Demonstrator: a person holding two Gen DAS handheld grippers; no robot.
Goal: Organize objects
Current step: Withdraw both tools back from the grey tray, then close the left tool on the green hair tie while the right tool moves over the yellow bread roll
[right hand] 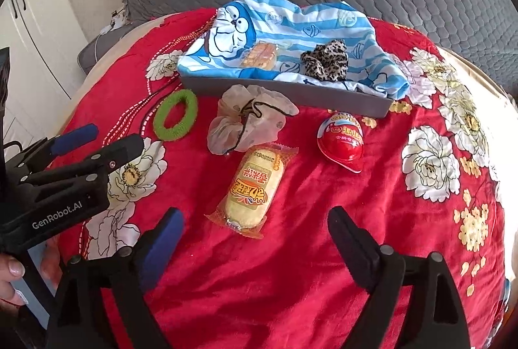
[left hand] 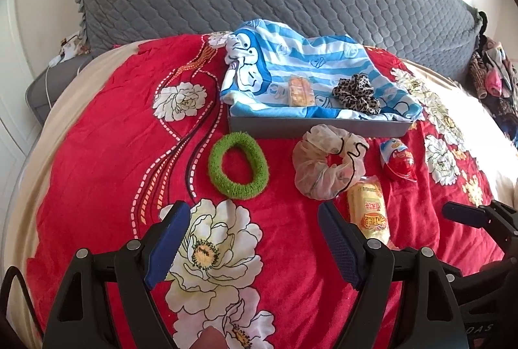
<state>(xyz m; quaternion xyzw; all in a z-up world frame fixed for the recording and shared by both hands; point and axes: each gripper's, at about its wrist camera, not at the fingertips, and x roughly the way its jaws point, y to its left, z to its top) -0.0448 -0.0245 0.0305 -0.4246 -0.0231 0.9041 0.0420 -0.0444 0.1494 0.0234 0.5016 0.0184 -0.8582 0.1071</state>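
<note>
Sorting partly done: a leopard scrunchie [right hand: 325, 60] and, apparently, one snack lie in the grey tray [right hand: 291, 94] at upper centre, while the wrapped cake [right hand: 254, 187], centre frame on the bed, awaits the released, empty right gripper [right hand: 255, 227]; left gripper [left hand: 254, 221] likewise spread.

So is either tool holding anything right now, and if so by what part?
Nothing is held. The left tool and right tool are both open and empty above the red blanket.
</note>
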